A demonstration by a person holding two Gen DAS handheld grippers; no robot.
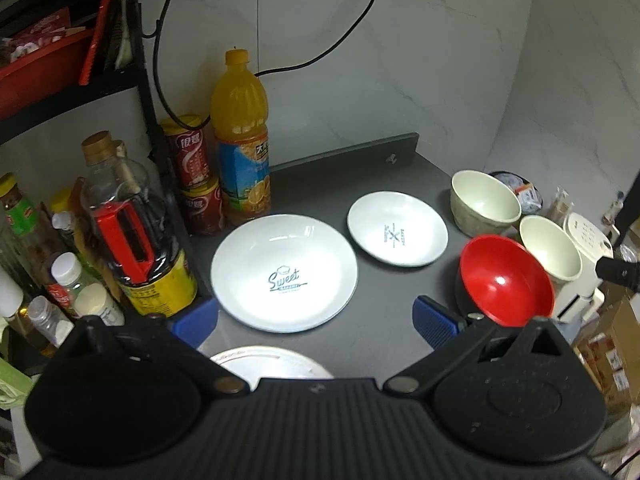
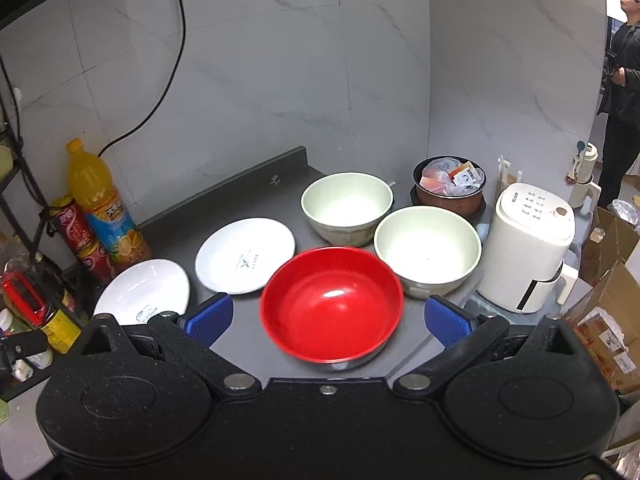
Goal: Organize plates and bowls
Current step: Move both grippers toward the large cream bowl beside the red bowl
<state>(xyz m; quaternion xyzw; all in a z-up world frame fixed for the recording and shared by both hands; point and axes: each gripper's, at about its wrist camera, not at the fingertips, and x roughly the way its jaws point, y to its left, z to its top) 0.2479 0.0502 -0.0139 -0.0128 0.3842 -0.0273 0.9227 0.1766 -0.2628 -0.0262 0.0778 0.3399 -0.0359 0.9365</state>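
Note:
A large white plate marked "Sweet" [image 1: 284,272] [image 2: 144,296] lies on the grey counter [image 1: 340,184]. A smaller white plate [image 1: 396,234] [image 2: 245,255] lies to its right. A red bowl [image 1: 506,280] [image 2: 332,304] stands further right, with two pale green bowls behind it [image 2: 347,206] [image 2: 428,248] [image 1: 484,200] [image 1: 550,252]. My left gripper [image 1: 316,320] is open above the near edge of the large plate. My right gripper [image 2: 328,316] is open with its blue fingertips [image 2: 210,318] on either side of the red bowl, above it.
Bottles and cans [image 1: 240,140] crowd the counter's left side beside a black shelf [image 1: 140,60]. A white appliance [image 2: 528,248] and a brown pot with packets [image 2: 450,186] stand at the right. Another white dish rim [image 1: 272,362] shows under my left gripper. Cardboard boxes [image 2: 608,320] sit beyond the right edge.

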